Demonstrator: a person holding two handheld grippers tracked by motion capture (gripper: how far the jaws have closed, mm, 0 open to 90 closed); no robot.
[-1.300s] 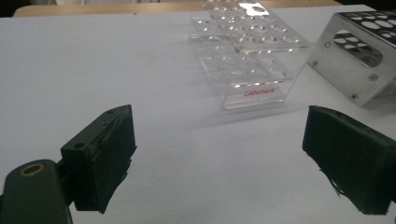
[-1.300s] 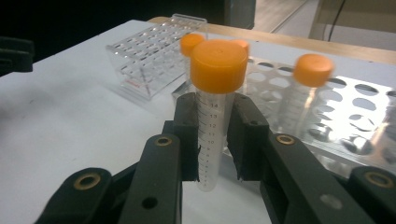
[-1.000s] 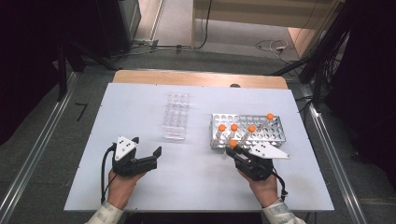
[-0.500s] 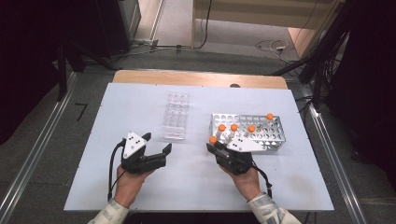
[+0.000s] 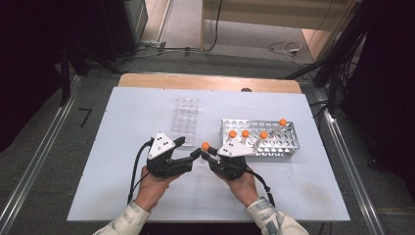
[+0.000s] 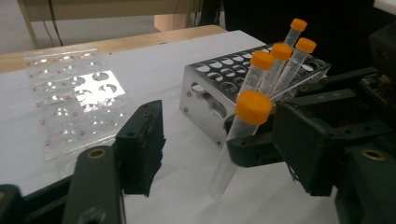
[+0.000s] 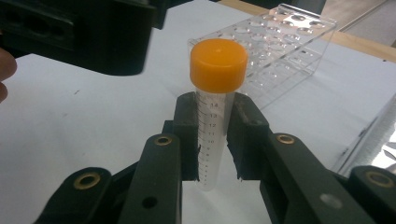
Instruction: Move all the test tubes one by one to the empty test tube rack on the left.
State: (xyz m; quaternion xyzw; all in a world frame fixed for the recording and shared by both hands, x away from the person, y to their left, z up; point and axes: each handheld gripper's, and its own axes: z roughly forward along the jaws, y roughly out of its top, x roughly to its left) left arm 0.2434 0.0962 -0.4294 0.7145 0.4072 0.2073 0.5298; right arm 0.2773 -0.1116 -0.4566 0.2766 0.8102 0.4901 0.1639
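Observation:
A clear tube with an orange cap (image 7: 218, 58) stands upright between the pads of my right gripper (image 7: 212, 140), which is shut on it just below the cap. In the high view the tube (image 5: 205, 146) hangs over the table's near middle, with my right gripper (image 5: 208, 153) to its right. My left gripper (image 5: 190, 148) faces it from the left. In the left gripper view the tube (image 6: 233, 149) stands between the left gripper's (image 6: 217, 140) jaws, which have just been closing. The left pad (image 6: 142, 142) is still clear of the tube.
A metal rack (image 5: 286, 145) with several orange-capped tubes (image 5: 263, 134) stands right of the grippers. Behind the left gripper a clear plastic rack (image 5: 185, 120) rests on the white tabletop (image 5: 122, 127). The table's wooden far edge (image 5: 210, 82) borders dark floor and cables.
Both hands have come together at the table's near middle. My right gripper carried the tube left, away from the metal rack. The left gripper's jaws have narrowed around it.

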